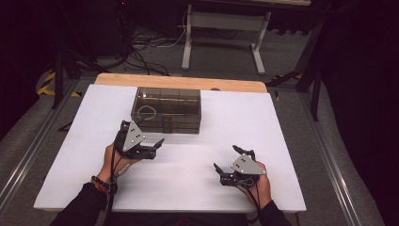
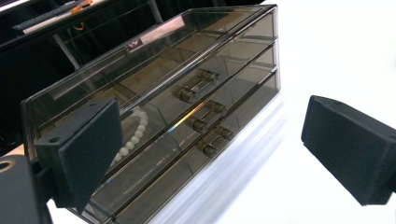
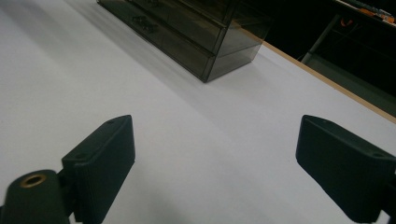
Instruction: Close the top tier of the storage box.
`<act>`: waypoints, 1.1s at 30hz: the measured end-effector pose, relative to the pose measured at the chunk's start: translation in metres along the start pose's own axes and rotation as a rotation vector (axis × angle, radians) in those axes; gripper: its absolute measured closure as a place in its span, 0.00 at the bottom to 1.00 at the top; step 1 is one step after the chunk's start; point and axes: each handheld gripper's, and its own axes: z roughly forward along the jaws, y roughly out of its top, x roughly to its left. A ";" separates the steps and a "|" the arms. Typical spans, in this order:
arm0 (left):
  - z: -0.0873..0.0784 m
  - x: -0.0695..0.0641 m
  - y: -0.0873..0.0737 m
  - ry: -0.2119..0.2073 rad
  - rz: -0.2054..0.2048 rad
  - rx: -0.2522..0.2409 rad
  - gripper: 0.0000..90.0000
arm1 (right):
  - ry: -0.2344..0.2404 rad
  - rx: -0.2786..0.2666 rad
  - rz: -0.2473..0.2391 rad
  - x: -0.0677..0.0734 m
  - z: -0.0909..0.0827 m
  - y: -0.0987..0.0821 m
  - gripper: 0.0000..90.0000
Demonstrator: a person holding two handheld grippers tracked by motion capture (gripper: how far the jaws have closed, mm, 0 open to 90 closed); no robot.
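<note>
Smoked-acrylic drawer box (image 2: 187,88), drawers shut; white bead bracelet (image 2: 133,135) inside one drawer.

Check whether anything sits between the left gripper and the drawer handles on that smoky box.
Nothing visible does. The left gripper stands open before the drawer box, with bare white table between it and the handles.

One drawer box (image 2: 154,100) with three drawers, one bead bracelet (image 2: 133,135), two claws

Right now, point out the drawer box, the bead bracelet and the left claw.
drawer box (image 1: 167,101): high view, on its smoky top panel.
bead bracelet (image 2: 135,135): left gripper view, on the white beads behind the drawer front.
left claw (image 1: 157,146): high view, midway between its fingertips.
</note>
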 end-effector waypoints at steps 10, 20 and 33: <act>-0.005 -0.005 0.000 -0.023 0.017 0.003 0.06 | 0.006 -0.007 0.003 0.000 -0.002 0.001 0.14; -0.007 -0.011 -0.002 -0.036 0.036 0.010 0.07 | 0.003 -0.016 0.011 -0.001 -0.005 0.000 0.14; -0.014 -0.015 -0.005 -0.058 0.046 0.009 0.07 | 0.006 -0.022 0.019 -0.001 -0.006 0.001 0.13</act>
